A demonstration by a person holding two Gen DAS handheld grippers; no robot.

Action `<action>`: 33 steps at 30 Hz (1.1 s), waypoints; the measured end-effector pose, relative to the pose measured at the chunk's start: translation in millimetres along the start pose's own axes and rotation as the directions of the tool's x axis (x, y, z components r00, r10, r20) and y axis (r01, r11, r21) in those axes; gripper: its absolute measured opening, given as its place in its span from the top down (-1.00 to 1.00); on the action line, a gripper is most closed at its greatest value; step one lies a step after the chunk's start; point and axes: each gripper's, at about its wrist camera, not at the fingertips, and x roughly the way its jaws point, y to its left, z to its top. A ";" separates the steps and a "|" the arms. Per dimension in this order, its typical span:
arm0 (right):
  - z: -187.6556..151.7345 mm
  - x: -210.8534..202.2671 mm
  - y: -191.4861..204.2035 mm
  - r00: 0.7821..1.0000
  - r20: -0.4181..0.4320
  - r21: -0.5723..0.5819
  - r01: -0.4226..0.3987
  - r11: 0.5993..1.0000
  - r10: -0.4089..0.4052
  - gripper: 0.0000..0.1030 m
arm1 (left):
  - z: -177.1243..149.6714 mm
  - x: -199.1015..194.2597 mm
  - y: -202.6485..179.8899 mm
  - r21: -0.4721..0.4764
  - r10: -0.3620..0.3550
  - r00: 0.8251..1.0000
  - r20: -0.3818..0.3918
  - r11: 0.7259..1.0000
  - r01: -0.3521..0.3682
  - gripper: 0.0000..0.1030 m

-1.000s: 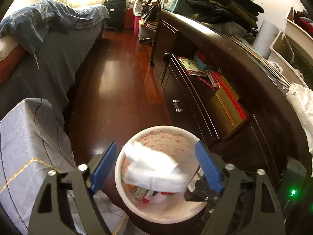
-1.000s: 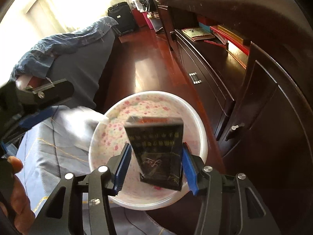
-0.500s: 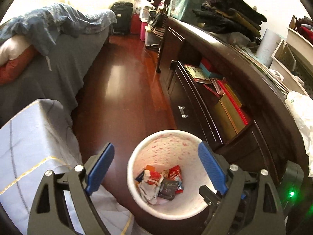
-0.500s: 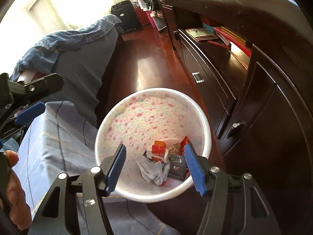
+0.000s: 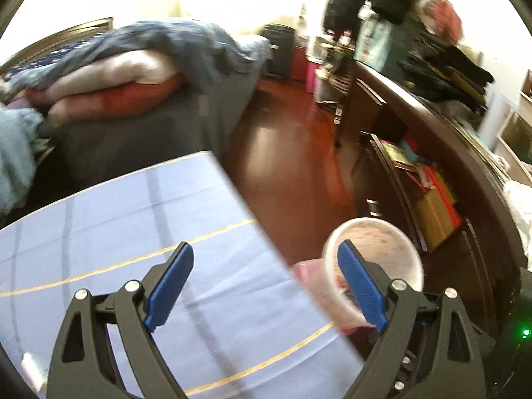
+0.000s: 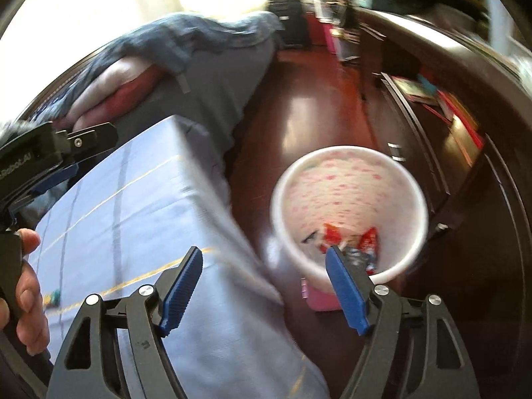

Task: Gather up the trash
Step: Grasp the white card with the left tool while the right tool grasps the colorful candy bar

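Note:
A white bin with pink flecks [image 6: 349,206] stands on the dark red floor, holding red and dark wrappers [image 6: 352,246]. In the left wrist view the bin [image 5: 375,249] shows behind the right finger. My left gripper [image 5: 266,282] is open and empty over a pale blue checked cloth [image 5: 133,232]. My right gripper [image 6: 264,286] is empty, its jaws opening, straddling the cloth's edge [image 6: 212,212] and the bin's near rim. The left gripper [image 6: 50,156] and the hand holding it [image 6: 26,282] show at the left of the right wrist view.
A bed with grey sheet, blue quilt and red and pink pillows [image 5: 133,79] lies to the left. A long dark wooden cabinet [image 5: 432,173] with books on its shelf runs along the right. A pink thing [image 6: 319,296] lies at the bin's foot. Luggage [image 5: 279,50] stands far back.
A white tissue and a dark packet left my grippers and dropped into the bin. Both grippers then rose and swung left, over the blue cloth, and the right jaws widened.

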 end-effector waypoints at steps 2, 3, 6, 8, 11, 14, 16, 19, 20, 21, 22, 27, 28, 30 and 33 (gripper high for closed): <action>-5.0 -1.5 19.2 0.999 -0.012 -0.039 -0.033 0.999 0.033 -0.50 | -7.4 -14.8 20.8 -0.028 0.035 0.999 0.006 0.999 -0.035 -0.74; -7.2 -2.6 28.5 0.999 -0.019 -0.057 -0.046 0.997 0.045 -0.51 | -11.2 -20.9 30.4 -0.040 0.047 0.999 0.007 0.998 -0.047 -0.74; -14.6 -5.2 57.0 0.996 -0.040 -0.111 -0.087 0.990 0.083 -0.52 | -25.6 -43.0 64.4 -0.105 0.100 0.995 0.009 0.989 -0.099 -0.76; -19.7 -7.1 74.5 0.993 -0.052 -0.145 -0.111 0.983 0.104 -0.52 | -36.6 -55.6 87.7 -0.145 0.136 0.991 0.006 0.980 -0.134 -0.76; -29.4 -11.7 102.9 0.989 -0.068 -0.210 -0.143 0.967 0.132 -0.52 | -55.1 -74.5 128.9 -0.220 0.222 0.975 -0.006 0.951 -0.218 -0.76; -37.9 -14.5 126.2 0.984 -0.084 -0.255 -0.173 0.951 0.156 -0.52 | -71.9 -87.7 163.8 -0.287 0.290 0.957 -0.027 0.915 -0.285 -0.76; -43.5 -16.0 140.8 0.981 -0.095 -0.278 -0.189 0.942 0.169 -0.52 | -86.1 -95.3 189.3 -0.333 0.345 0.937 -0.052 0.878 -0.342 -0.76; -51.3 -18.2 161.7 0.977 -0.108 -0.318 -0.208 0.925 0.183 -0.52 | -105.6 -99.3 218.4 -0.392 0.392 0.914 -0.103 0.829 -0.400 -0.76; -53.4 -18.3 166.2 0.976 -0.113 -0.327 -0.213 0.921 0.186 -0.52 | -110.2 -99.6 223.3 -0.407 0.399 0.910 -0.114 0.817 -0.409 -0.76; -54.9 -17.8 170.8 0.975 -0.117 -0.335 -0.217 0.917 0.188 -0.52 | -116.7 -100.7 232.1 -0.427 0.410 0.903 -0.130 0.798 -0.424 -0.76; -57.3 -17.7 176.6 0.974 -0.123 -0.345 -0.222 0.912 0.191 -0.52 | -122.7 -101.3 240.5 -0.447 0.425 0.893 -0.146 0.777 -0.442 -0.76; -64.4 -15.4 198.0 0.970 -0.142 -0.382 -0.235 0.894 0.195 -0.52 | -141.8 -94.9 268.4 -0.515 0.428 0.880 -0.205 0.718 -0.469 -0.76; -65.5 -15.5 200.2 0.970 -0.144 -0.386 -0.237 0.892 0.195 -0.52 | -145.0 -92.3 273.1 -0.525 0.419 0.882 -0.215 0.712 -0.466 -0.76; -67.0 -15.0 205.3 0.970 -0.147 -0.396 -0.237 0.887 0.193 -0.52 | -149.5 -87.5 277.6 -0.530 0.406 0.883 -0.234 0.708 -0.466 -0.76; -68.6 -14.6 209.5 0.971 -0.150 -0.404 -0.233 0.884 0.188 -0.52 | -152.4 -81.3 276.0 -0.534 0.390 0.888 -0.244 0.710 -0.459 -0.76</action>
